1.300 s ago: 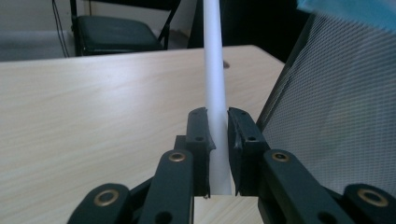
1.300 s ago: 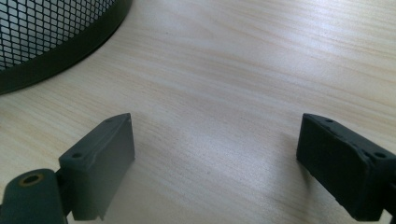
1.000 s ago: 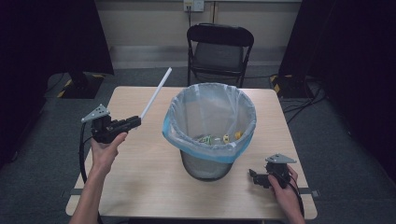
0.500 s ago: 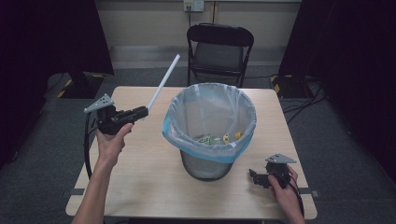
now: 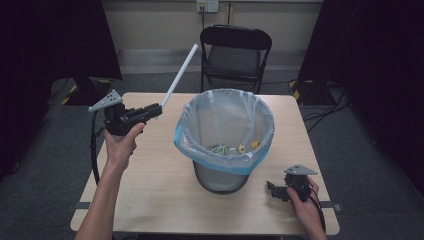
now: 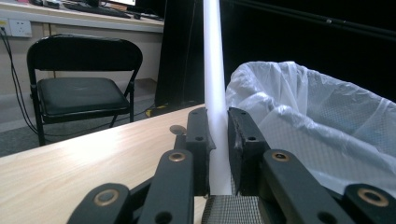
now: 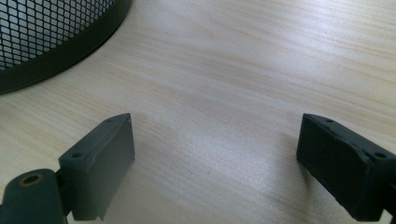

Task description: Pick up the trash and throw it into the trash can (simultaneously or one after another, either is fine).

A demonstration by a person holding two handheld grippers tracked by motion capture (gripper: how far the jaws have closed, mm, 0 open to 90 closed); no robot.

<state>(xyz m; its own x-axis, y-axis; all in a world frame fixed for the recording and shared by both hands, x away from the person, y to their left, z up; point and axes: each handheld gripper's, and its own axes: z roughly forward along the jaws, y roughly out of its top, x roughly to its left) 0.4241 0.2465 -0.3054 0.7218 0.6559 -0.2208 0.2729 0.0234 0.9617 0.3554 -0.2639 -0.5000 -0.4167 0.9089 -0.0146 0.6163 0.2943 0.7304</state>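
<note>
White tube (image 5: pixel 179 75) is sitting clamped near its lower end between the jaws of the left gripper (image 5: pixel 156 110), and it is angling up and away over the far left part of the wooden table (image 5: pixel 150 190), beside the wire-mesh waste bin (image 5: pixel 220 177) with its pale blue plastic liner (image 5: pixel 225 120). In the left gripper view the tube (image 6: pixel 214 70) is standing between the two black pads (image 6: pixel 198 140), which are pressing on it from both sides, with the liner (image 6: pixel 317 116) bulging close on one side. The right gripper (image 5: pixel 276 190) is resting low on the table near the bin's base, its jaws spread wide with nothing between them, as the right gripper view is showing over bare wood (image 7: pixel 224 84) and the mesh wall (image 7: pixel 46 28). If the tube is heading for the bin, the long free end is looking like the main risk: it is sticking out far past the grip, so a swing toward the rim could be catching the liner and dragging it off, or nudging the light bin across the table. With the hold so near one end, the tube could also be pivoting in the pads. Small scraps (image 5: pixel 235 148) are lying in the bin's bottom, too small to identify. No brand, label or readable writing is showing on anything.
</note>
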